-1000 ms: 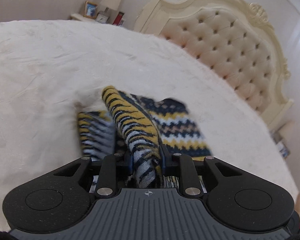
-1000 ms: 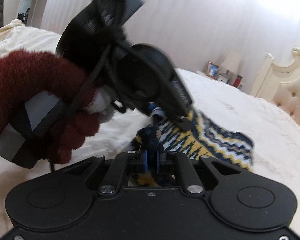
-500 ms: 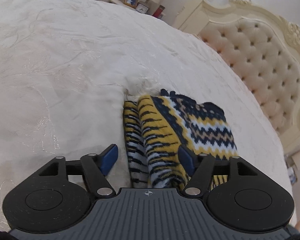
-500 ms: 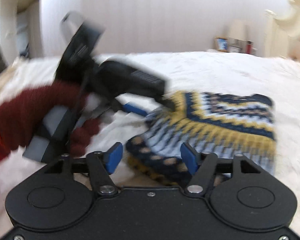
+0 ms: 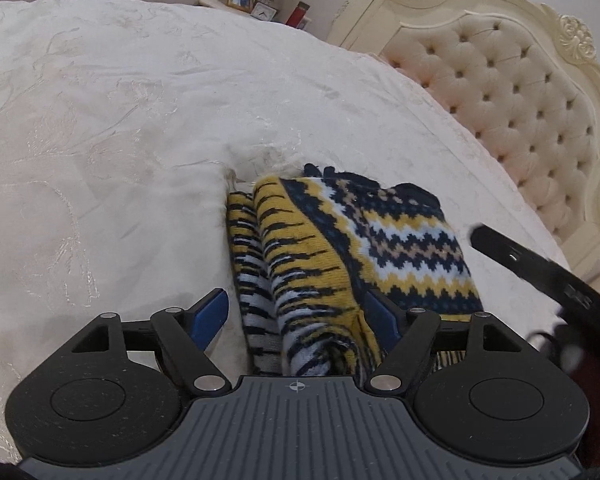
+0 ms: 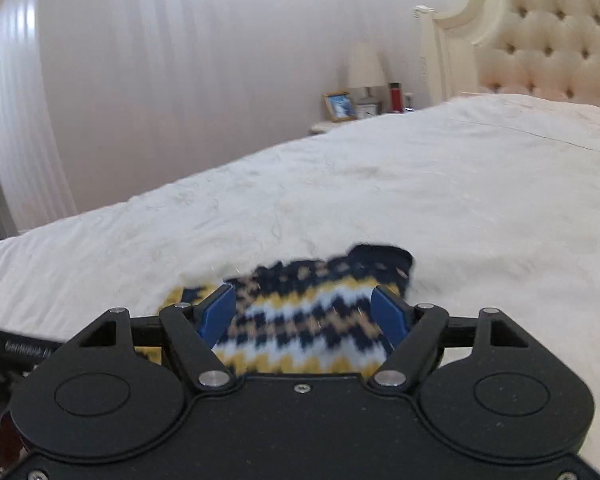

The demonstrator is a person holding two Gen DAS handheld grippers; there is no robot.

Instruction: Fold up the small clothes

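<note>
Knitted garment [image 5: 340,256] released since a second ago, both hand-held grippers newly wide.

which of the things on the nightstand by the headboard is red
The tall narrow red item, standing right of the white-shaded lamp; what it is I can't tell. The framed photo is gold-edged and the small clock is pale.

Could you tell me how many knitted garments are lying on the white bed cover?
1: a folded navy, yellow and white zigzag-patterned knitted garment, near the bed cover's front edge. None other is visible.
</note>
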